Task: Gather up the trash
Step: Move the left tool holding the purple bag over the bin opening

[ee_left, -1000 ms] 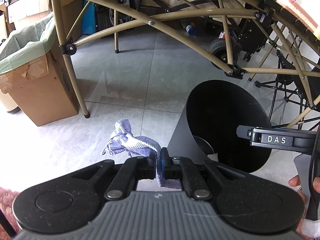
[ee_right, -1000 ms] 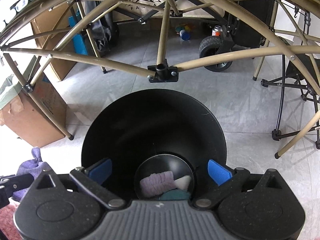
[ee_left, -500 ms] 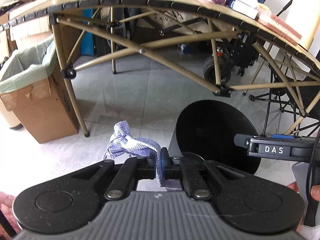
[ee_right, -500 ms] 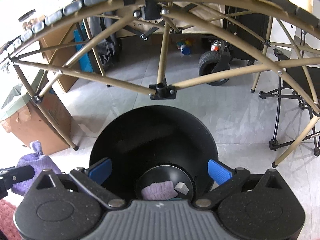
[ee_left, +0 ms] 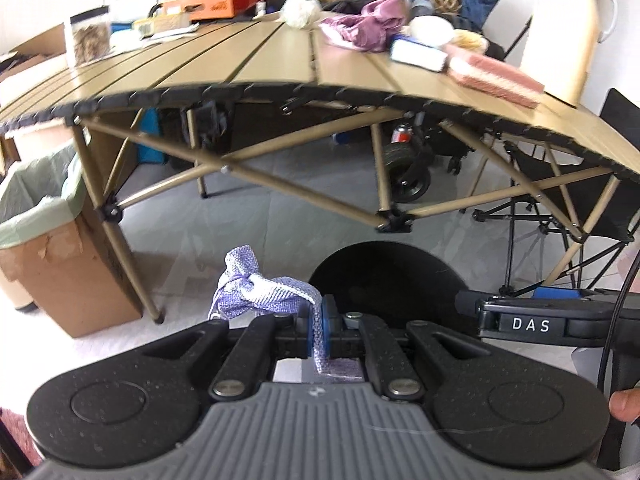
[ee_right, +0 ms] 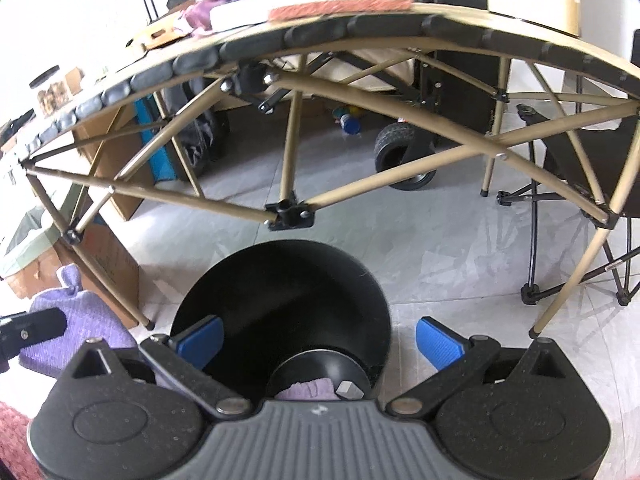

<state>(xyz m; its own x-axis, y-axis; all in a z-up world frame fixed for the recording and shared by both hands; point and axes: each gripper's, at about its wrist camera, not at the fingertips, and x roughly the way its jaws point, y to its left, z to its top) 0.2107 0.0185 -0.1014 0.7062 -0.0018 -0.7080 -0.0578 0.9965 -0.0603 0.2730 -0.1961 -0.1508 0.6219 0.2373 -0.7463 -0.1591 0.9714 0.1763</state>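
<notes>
While knobbly lilac knit cloth (ee_left: 256,294) stays pinched, round black bin (ee_right: 280,300) gapes.

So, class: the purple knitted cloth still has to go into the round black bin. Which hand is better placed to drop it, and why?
Left. The left tool is shut on the purple knitted cloth, beside the round black bin. The right tool is open and holds nothing, so it would first need to take the cloth.

Bin mouth (ee_right: 280,300) open below; table frame (ee_right: 288,212) crosses just beyond; floor right (ee_right: 440,248) clear.
</notes>
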